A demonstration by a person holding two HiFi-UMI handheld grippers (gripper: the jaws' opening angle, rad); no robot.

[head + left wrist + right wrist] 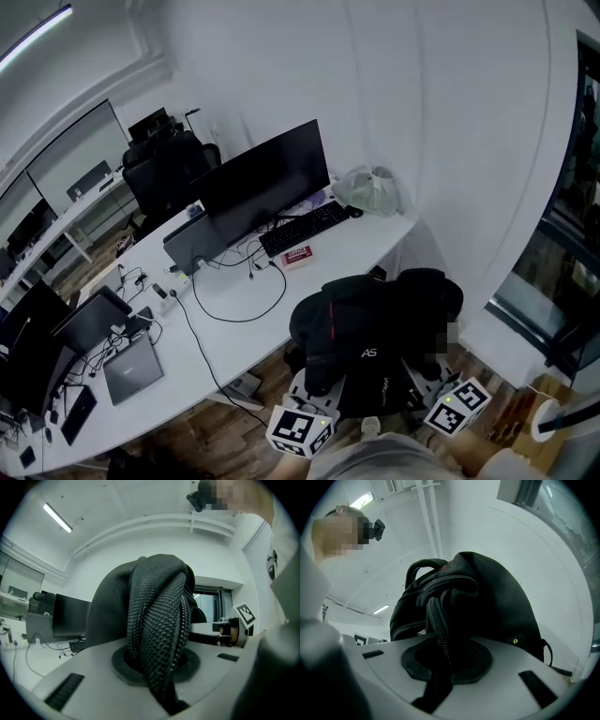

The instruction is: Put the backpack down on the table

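Hanging just off the near right end of the surface (347,258), above the floor (225,433), the backpack (375,337) rides on two thin holds. The left tongs (157,667) are clamped on a mesh strap (157,616), the right tongs (445,663) on a zip seam (437,620). Either could slip under the weight. A low approach might snag the edge or sweep the keyboard (303,228) and cable (246,317).

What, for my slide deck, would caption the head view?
Left gripper and right gripper hold a black fabric backpack beside the long white table.
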